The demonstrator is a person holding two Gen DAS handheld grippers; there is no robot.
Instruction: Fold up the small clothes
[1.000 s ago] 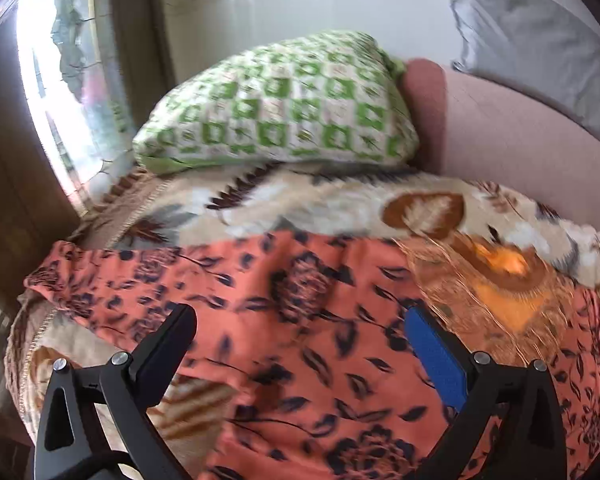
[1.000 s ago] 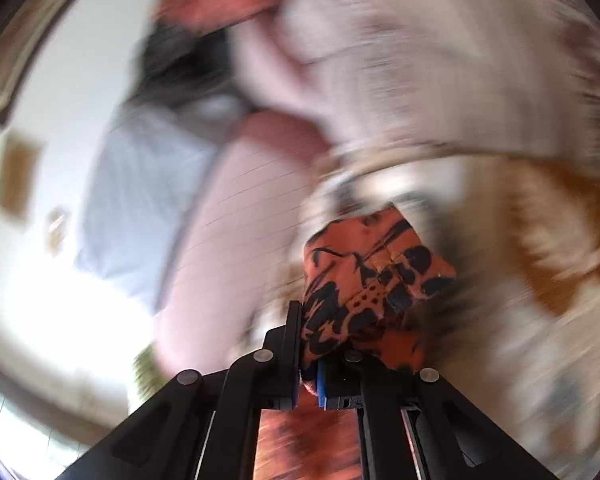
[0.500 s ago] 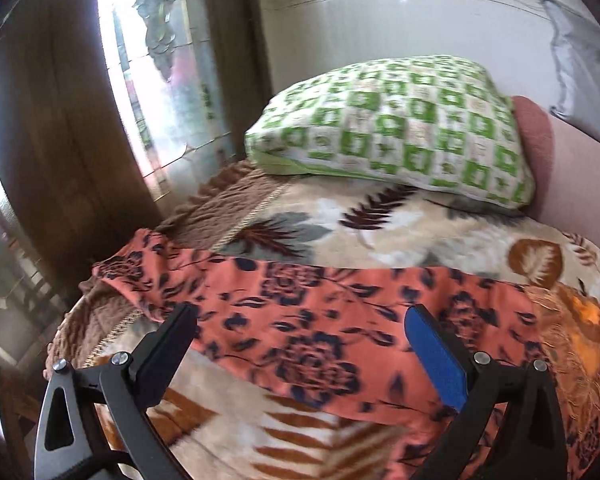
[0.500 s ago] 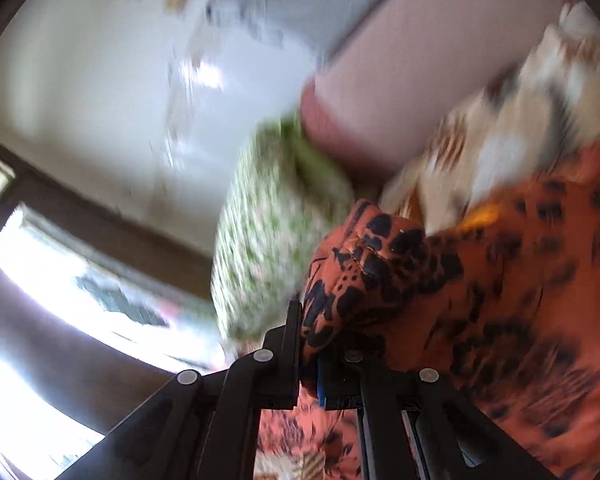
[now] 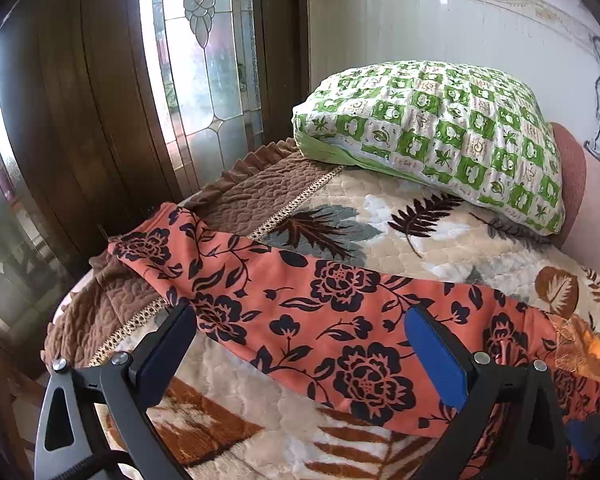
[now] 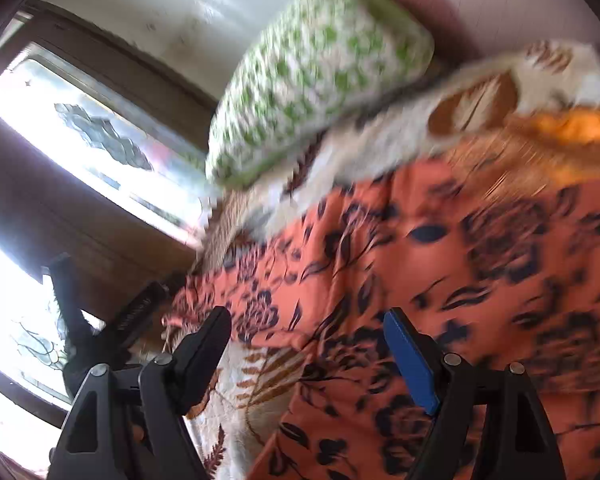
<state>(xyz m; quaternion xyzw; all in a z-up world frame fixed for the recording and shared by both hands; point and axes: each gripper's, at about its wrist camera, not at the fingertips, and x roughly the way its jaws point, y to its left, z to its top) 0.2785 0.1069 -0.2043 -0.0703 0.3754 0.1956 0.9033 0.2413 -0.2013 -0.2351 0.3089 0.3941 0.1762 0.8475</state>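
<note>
An orange garment with black flowers (image 5: 340, 320) lies spread in a long band across the leaf-patterned blanket (image 5: 420, 240) on the bed. My left gripper (image 5: 300, 344) hovers open just above its middle, holding nothing. In the blurred right wrist view the same garment (image 6: 460, 280) fills the lower right. My right gripper (image 6: 308, 344) hangs over it with its jaws opening and nothing pinched between them. The left gripper's black frame (image 6: 80, 320) shows at the left of that view.
A green-and-white checked pillow (image 5: 440, 128) rests at the bed's head against a pink headboard (image 5: 580, 184). A brown quilted cover (image 5: 240, 196) edges the bed on the left. Dark wooden window frames with patterned glass (image 5: 204, 60) stand behind, beside a white wall (image 5: 440, 20).
My right gripper swung across to the garment and let go of the bunched orange cloth it held shut. My left gripper stayed open and slid leftward along the garment toward the window.
</note>
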